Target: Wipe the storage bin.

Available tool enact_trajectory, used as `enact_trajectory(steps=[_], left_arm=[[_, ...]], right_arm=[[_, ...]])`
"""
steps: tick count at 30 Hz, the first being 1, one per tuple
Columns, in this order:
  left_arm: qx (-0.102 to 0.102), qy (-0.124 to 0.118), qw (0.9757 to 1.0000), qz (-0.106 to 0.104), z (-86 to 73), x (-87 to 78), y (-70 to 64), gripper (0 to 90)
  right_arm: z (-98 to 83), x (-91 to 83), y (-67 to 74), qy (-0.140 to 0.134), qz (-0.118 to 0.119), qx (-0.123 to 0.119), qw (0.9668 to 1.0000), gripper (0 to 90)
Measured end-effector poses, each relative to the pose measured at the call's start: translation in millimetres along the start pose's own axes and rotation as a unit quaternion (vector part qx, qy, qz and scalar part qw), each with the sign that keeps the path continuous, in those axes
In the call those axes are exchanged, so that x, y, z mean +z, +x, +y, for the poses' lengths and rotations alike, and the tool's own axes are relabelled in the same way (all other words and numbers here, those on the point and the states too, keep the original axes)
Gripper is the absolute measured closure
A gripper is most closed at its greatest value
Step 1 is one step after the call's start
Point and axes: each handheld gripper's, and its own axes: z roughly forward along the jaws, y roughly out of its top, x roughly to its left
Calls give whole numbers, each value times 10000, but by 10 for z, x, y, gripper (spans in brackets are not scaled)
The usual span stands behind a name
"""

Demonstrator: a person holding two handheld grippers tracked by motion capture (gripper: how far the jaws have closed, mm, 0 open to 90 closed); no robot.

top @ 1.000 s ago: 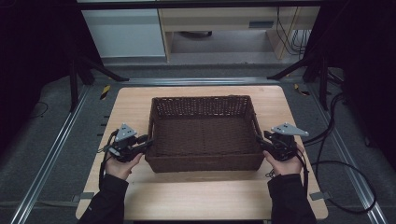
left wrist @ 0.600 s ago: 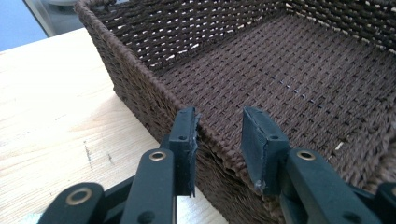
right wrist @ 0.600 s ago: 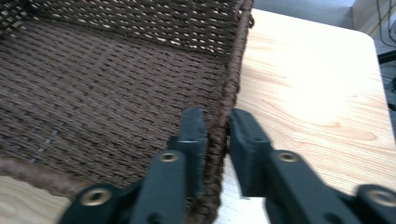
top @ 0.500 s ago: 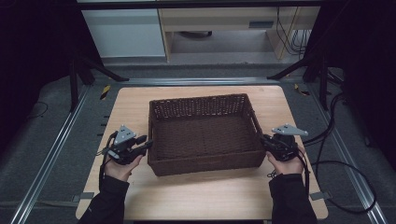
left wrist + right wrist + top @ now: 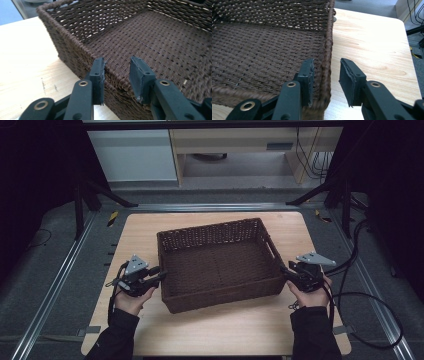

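Both tongs spread, straddling basket [image 5: 220, 262] rim: left tongs [image 5: 116, 72], right tongs [image 5: 325, 75]. Right jaws just reopened; basket turned askew on desk [image 5: 240, 330]. Must re-pinch.

A pale wooden table [image 5: 225, 327] carries a brown wicker basket [image 5: 218, 265] (sitting askew).

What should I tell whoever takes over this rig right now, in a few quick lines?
Left gripper: open, jaws straddling the wicker basket's left rim, not clamped.
Right gripper: jaws have just been opening; they straddle the right rim with a gap on the outer side.
Basket: empty, skewed on the wooden table, far end turned right.
Done: both grippers placed at the near corners.
Left: probably close both on the rims, then move or square the basket.
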Motion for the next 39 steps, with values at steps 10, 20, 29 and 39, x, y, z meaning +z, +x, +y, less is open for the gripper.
enact_trajectory(steps=[10,20,29,39], left_arm=[[7,-126,9999,82,81,-31,68,619],[-1,-74,9999,129,70,64,65,646],[107,-98,9999,25,0,-35,-129,634],[172,-53,9998,-9,12,-58,-186,604]], right_arm=[[-30,46,-53,19,-72,44,10000,817],[20,105,-71,-75,-201,4,9998,708],[64,-23,-1,-271,-42,107,9996,414],[36,106,129,-148,28,235,9996,381]])
